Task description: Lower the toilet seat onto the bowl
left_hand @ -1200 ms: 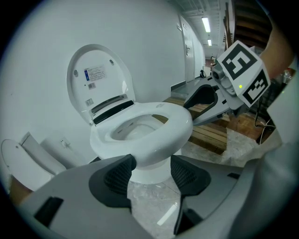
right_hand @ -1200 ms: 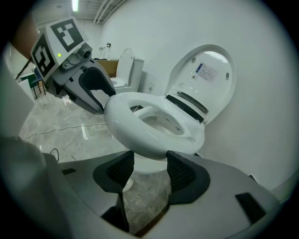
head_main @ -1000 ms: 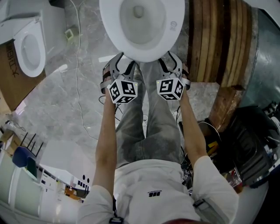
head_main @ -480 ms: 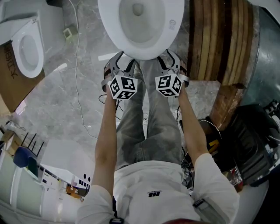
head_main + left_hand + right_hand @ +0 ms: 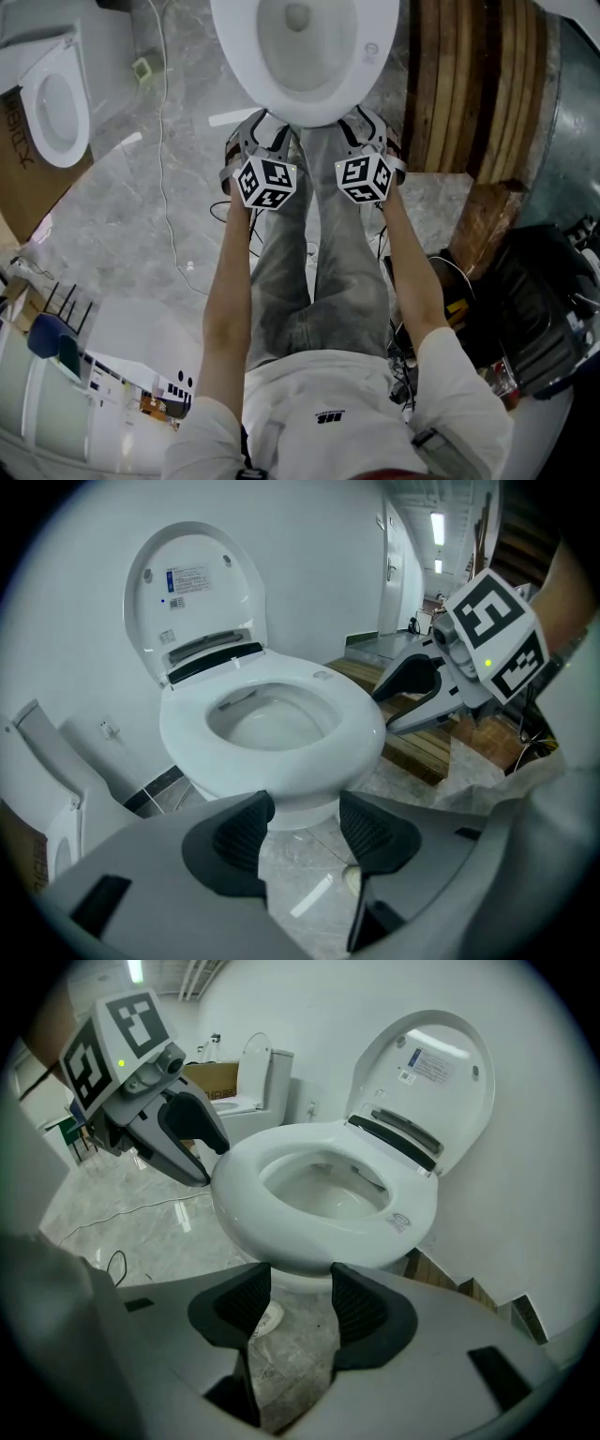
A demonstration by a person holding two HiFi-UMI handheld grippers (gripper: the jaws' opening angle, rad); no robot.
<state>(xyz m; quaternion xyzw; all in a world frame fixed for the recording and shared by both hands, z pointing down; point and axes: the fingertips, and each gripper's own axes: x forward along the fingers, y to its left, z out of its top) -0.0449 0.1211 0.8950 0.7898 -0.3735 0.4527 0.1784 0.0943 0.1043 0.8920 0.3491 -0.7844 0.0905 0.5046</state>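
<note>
Left tool point(image 5: 305, 810) spread, jaws just been closing a little, nothing between them. Right tool point(image 5: 300, 1288) spread, empty. Both hang just in front of bowl point(image 5: 265, 731). Seat point(image 5: 361, 719) lies flat on bowl; lid point(image 5: 192, 583) upright.

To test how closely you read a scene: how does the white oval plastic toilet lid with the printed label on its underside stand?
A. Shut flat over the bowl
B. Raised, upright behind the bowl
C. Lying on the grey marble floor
B: the white oval plastic toilet lid stands upright behind the white ceramic bowl, its labelled underside facing forward, and the bowl's opening is uncovered.
</note>
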